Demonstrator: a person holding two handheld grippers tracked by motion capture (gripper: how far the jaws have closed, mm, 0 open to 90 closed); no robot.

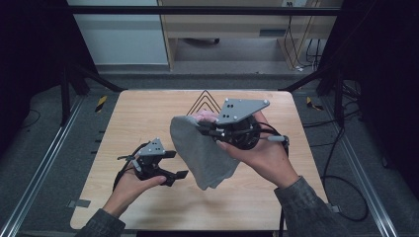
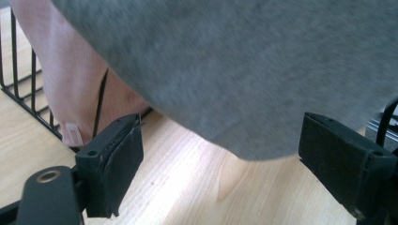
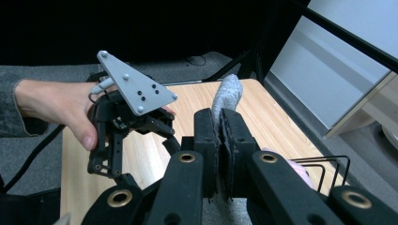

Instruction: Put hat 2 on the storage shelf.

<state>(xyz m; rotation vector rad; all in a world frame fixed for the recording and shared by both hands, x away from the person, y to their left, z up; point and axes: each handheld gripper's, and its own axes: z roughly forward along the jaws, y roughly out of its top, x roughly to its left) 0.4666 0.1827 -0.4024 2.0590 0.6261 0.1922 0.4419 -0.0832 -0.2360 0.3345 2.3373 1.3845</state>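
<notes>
A grey cloth hangs over the middle of the wooden table, lifted off it. My right gripper is shut on its upper edge. In the right gripper view the jaws press together with a fold of the grey cloth sticking up between them. My left gripper hovers low to the left of the cloth, open, with nothing between its fingers. In the left gripper view its jaws stand wide apart, and the grey cloth hangs just beyond and above them.
A pink cloth lies behind the grey one, by a black wire rack at the far middle of the table. The rack and the pink cloth appear at the left in the left gripper view. Cables trail from both grippers.
</notes>
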